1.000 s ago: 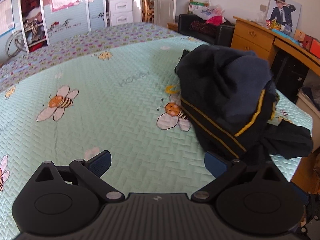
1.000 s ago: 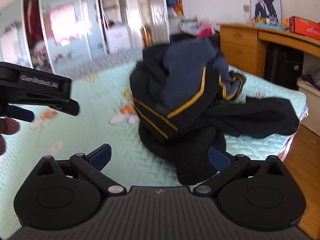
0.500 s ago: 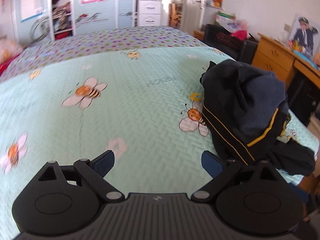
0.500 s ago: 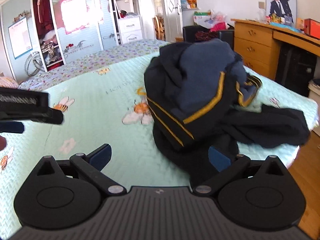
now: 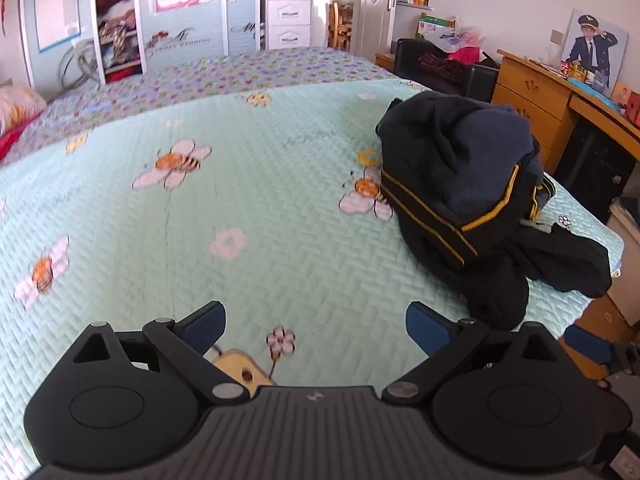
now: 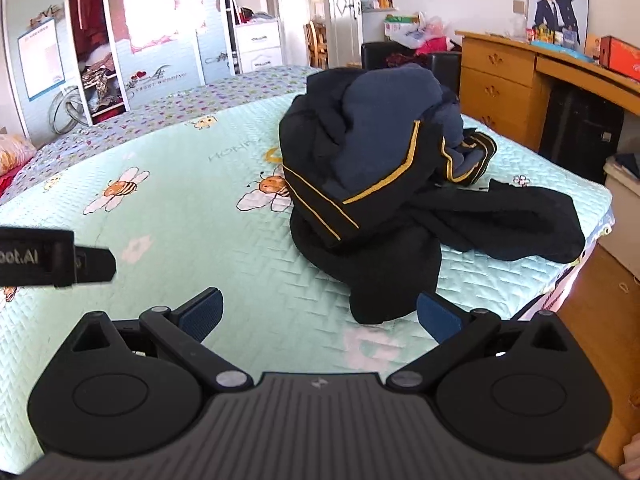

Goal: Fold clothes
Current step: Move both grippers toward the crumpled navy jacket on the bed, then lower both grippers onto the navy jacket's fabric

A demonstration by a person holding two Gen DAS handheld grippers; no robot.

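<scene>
A crumpled dark navy garment with yellow stripes [image 6: 372, 184] is heaped on the right part of the bed covered by a mint-green quilted bee-print bedspread [image 5: 256, 208]. The left tongs [image 5: 315, 328] are held spread above bare bedspread. The right tongs [image 6: 320, 314] are held spread, just short of the garment's near edge.

left gripper [image 5: 316, 322]: jaws wide apart, nothing between them, above the bed's near edge | dark navy clothes [image 5: 460, 200]: crumpled heap with yellow stripes, near the bedspread's [image 5: 260, 208] right edge, one part trailing to the near right corner | wooden desk [image 5: 536, 100]: beyond the right edge
</scene>
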